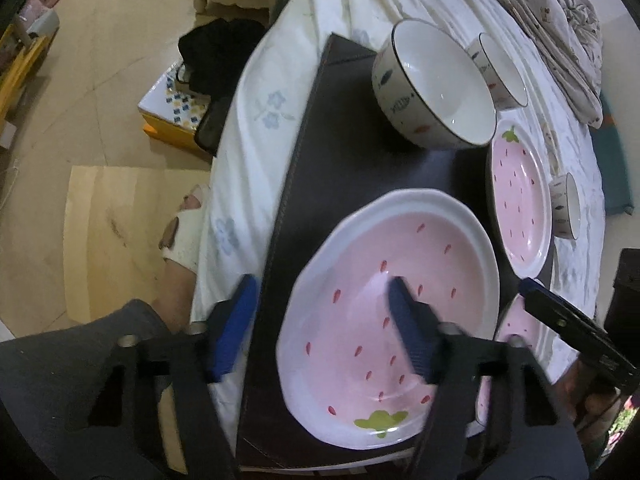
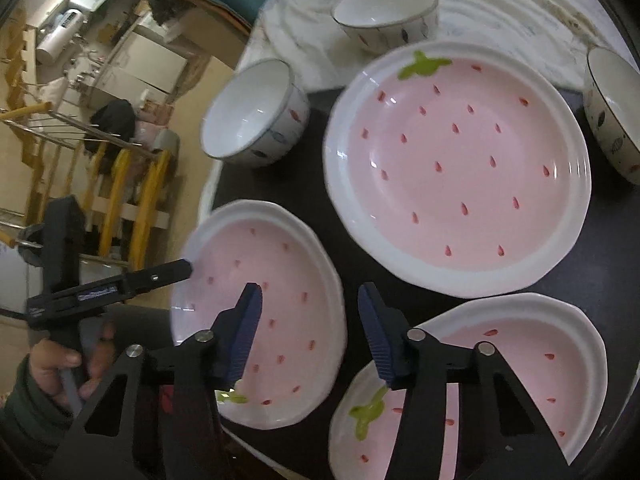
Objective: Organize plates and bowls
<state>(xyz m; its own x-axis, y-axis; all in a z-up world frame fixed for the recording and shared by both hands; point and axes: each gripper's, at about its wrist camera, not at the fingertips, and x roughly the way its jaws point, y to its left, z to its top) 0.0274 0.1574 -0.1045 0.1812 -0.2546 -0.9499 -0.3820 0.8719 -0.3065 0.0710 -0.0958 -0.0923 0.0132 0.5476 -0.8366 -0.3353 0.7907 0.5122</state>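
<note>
Three pink strawberry-pattern plates and several white bowls lie on a dark mat (image 1: 328, 152). My left gripper (image 1: 320, 320) is open and straddles the left rim of the nearest pink plate (image 1: 392, 280); one finger is over the pink inside, the other outside over the cloth. Behind it stand a large bowl (image 1: 432, 84), a second bowl (image 1: 504, 72), another pink plate (image 1: 520, 196) and a small bowl (image 1: 566, 206). My right gripper (image 2: 312, 320) is open over the right rim of the same plate (image 2: 272, 280), beside a third plate (image 2: 500, 360) and the biggest plate (image 2: 456, 168).
The mat rests on a white flowered cloth (image 1: 256, 152) with a folded quilt (image 1: 560, 20) at the back. Off the left edge, on the floor, are a yellow box (image 1: 172, 116), dark clothing (image 1: 216, 52) and a socked foot (image 1: 184, 232). A hand (image 2: 60, 360) holds the left gripper.
</note>
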